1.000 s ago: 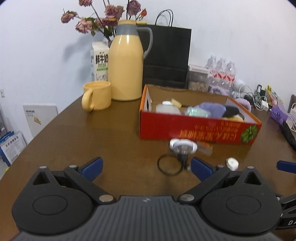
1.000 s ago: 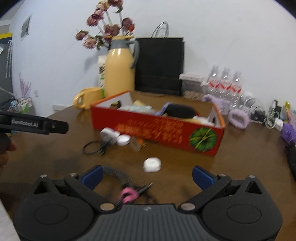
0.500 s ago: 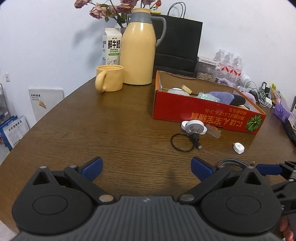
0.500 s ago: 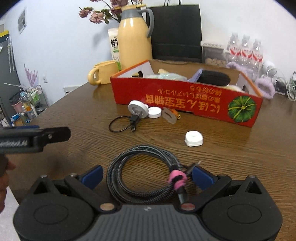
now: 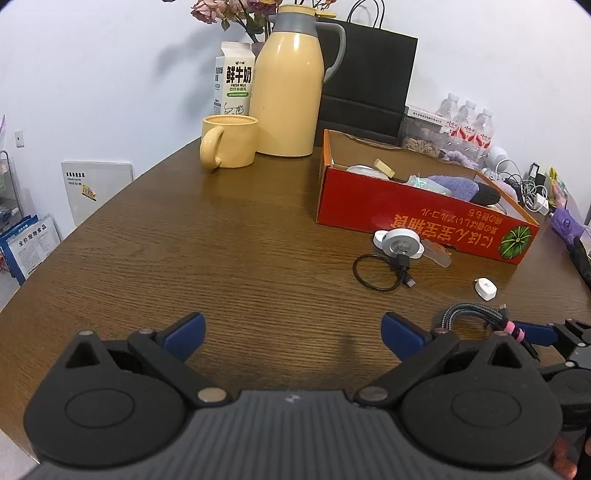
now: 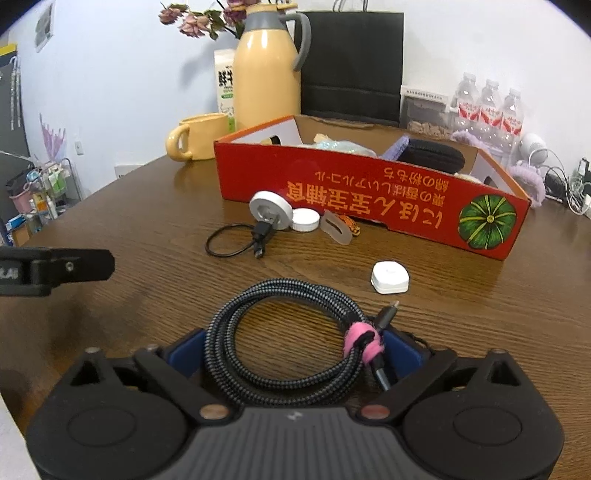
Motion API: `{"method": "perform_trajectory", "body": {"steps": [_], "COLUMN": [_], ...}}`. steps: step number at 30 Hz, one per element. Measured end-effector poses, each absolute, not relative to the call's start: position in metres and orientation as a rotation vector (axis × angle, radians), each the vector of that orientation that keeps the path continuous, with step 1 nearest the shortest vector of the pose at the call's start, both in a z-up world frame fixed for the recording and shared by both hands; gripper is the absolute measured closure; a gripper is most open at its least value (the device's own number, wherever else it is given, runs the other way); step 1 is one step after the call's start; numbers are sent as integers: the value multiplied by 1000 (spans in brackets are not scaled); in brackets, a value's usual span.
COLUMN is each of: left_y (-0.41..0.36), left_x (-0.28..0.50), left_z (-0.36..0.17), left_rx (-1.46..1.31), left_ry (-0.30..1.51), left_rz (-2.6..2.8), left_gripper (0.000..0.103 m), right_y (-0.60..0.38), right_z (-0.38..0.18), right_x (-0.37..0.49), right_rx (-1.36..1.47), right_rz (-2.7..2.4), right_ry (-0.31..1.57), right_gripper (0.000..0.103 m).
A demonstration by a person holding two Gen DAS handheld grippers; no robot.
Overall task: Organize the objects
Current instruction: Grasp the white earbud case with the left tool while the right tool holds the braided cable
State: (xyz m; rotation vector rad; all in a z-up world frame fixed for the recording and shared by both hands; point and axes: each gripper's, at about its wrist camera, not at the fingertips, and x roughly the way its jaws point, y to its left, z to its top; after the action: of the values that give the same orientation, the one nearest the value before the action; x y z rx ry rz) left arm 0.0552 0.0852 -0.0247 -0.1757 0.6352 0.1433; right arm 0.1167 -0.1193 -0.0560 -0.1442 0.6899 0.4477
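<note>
On a brown wooden table (image 5: pixel 229 258), the right gripper (image 6: pixel 293 350) clenches a coiled braided cable (image 6: pixel 280 332) bound with a pink strap (image 6: pixel 364 341), its blue pads pressing the coil from both sides at the near edge of the table. The left gripper (image 5: pixel 291 332) hovers over bare wood at the near left with its jaws spread wide and nothing between them.

Beyond the cable, a small white square charger (image 6: pixel 390 277) lies by itself on the wood. Farther on, just in front of the red cardboard box (image 6: pixel 369 199), sit a white round disc (image 6: pixel 269 210) with a thin black looped cable (image 6: pixel 236 240) plugged into it, a second, flatter white puck (image 6: pixel 305 220) touching its right side, and a translucent oval piece (image 6: pixel 335 229) just to the right of that. The box, printed with yellow lettering and a green pumpkin, already holds a black case (image 6: pixel 430 158), a purple fuzzy item (image 5: pixel 452 186) and several pale objects that are too small to make out.

At the far left of the table stand a yellow mug (image 5: pixel 229 146), a tall yellow thermos jug (image 5: pixel 290 88) with a grey handle, and a milk carton (image 5: pixel 234 81), with dried pink flowers (image 5: pixel 236 11) behind them. A black paper bag (image 5: pixel 369 77) rises behind the box, and water bottles (image 6: pixel 489 107) are grouped at the far right beside tangled white cords (image 5: pixel 528 188).
</note>
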Motion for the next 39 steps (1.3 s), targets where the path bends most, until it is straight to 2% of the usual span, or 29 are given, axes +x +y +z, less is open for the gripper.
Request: {"method": "perform_trajectory", "body": {"steps": [5,13,26,39], "left_y": [82,64,-20,-83], "left_x": [57,66,119,170], "left_z": [-26,-22,-35,-48], "left_rx": [-174,-158,-74,-19], "left_ry": [642,638,692,725], "left_rz": [140,112,-7,-13], "left_gripper": [0,0,0,0], "right_y": [-124,-147,-228,-271], "right_z": [-55,-42,-22,-28], "right_x": [110,107,141,183], "right_rx": [-143,-141,-132,-126], "right_rz": [466,452,348,341], "right_ry": [655,585,502,466], "right_gripper": [9,9,9,9]}}
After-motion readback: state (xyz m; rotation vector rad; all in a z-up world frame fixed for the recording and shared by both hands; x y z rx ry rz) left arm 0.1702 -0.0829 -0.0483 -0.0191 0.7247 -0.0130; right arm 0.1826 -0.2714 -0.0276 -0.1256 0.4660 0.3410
